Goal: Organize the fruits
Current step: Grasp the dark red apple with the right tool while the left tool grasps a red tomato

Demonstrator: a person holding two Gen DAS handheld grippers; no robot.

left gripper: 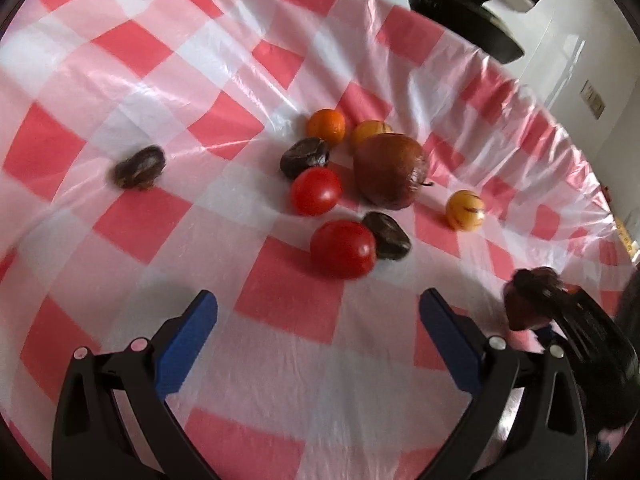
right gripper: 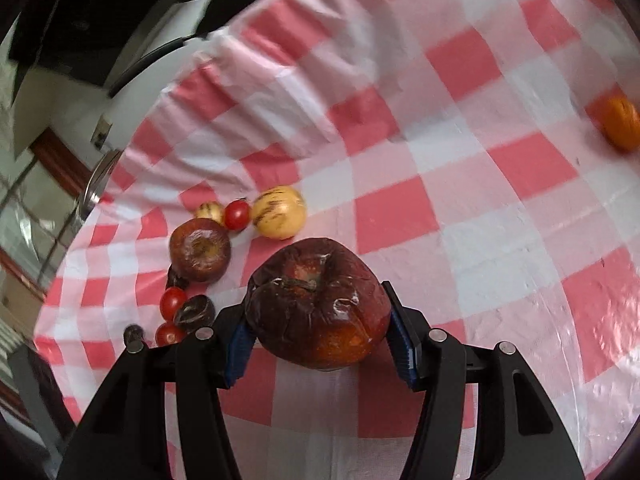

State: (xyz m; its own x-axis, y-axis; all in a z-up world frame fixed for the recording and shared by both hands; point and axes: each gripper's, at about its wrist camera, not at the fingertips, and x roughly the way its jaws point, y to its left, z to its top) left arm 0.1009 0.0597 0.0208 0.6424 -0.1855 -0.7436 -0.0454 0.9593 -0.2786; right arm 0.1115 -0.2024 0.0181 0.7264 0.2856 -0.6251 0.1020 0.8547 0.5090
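Note:
My right gripper point(right gripper: 318, 340) is shut on a dark, wrinkled red apple point(right gripper: 316, 304), held above the checked cloth; it also shows at the right edge of the left wrist view point(left gripper: 532, 300). My left gripper point(left gripper: 318, 312) is open and empty, just short of a cluster of fruit: two red tomatoes point(left gripper: 343, 249), a second brown apple point(left gripper: 390, 170), dark plums point(left gripper: 305, 157), an orange point(left gripper: 326, 125) and yellow striped fruits point(left gripper: 465, 210). One dark plum point(left gripper: 140, 167) lies apart to the left. The right wrist view shows the same cluster point(right gripper: 200, 250) at the left.
The red-and-white checked plastic tablecloth point(left gripper: 160, 80) covers the table. A lone orange point(right gripper: 620, 122) lies at the right edge of the right wrist view. A black stand base point(left gripper: 464, 16) sits beyond the table's far edge.

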